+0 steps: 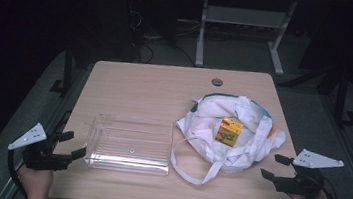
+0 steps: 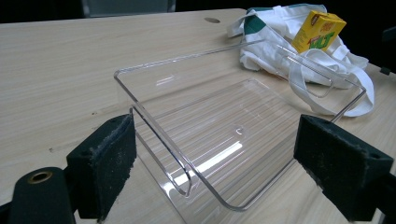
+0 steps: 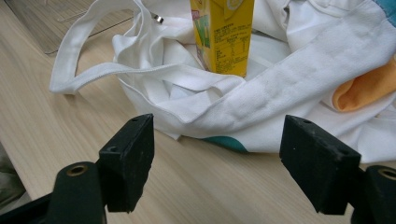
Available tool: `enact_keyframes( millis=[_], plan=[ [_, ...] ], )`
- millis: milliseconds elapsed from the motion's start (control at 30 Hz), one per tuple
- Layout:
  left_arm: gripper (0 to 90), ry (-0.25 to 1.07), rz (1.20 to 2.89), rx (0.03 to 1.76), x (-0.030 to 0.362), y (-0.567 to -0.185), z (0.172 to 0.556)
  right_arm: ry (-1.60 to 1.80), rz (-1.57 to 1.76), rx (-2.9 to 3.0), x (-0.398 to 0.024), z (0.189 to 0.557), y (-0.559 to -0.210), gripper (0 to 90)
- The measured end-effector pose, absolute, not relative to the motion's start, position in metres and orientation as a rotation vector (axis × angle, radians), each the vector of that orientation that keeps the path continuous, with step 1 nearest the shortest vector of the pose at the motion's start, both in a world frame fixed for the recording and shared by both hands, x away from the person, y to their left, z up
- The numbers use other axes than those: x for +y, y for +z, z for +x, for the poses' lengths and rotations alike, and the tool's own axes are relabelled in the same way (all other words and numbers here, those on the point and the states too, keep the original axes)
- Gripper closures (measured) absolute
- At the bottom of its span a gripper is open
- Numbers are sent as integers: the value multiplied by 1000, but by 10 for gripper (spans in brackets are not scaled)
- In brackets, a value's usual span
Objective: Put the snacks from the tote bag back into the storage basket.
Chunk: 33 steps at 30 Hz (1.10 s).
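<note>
A clear plastic tray [image 1: 129, 144] [image 2: 233, 126] lies empty on the wooden table [image 1: 150, 89], front left of centre. To its right a crumpled white cloth bag [image 1: 234, 131] [image 3: 280, 93] [image 2: 285, 28] holds an upright yellow drink carton [image 1: 230, 131] [image 3: 223, 32] [image 2: 319, 30]. My left gripper [image 1: 71, 144] [image 2: 215, 177] stands open just left of the tray's near corner, nothing between its pads. At the table's right front edge my right gripper [image 1: 273, 167] [image 3: 217, 168] is open, a short way from the bag, holding nothing.
The bag's long white strap [image 1: 192, 166] [image 3: 88, 70] loops onto the table between tray and bag. A round cable hole [image 1: 217, 82] sits near the table's far edge. Desk legs [image 1: 202, 32] and cables stand on the dark floor beyond.
</note>
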State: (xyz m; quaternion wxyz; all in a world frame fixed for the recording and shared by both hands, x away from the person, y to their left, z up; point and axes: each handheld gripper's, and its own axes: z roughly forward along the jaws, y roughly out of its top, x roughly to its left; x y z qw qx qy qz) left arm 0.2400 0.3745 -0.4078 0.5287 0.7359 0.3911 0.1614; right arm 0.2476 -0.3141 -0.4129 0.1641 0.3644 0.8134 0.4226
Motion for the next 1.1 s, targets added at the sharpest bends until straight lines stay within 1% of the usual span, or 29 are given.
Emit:
enact_keyframes(
  millis=[333,1100],
  plan=[
    [128,390,1759,933,374,-407,239,1203,1054,2328,-315,252,-411,251],
    [127,392,1762,936,374,-407,239,1114,1002,2450,-301,283,-379,244]
  ],
)
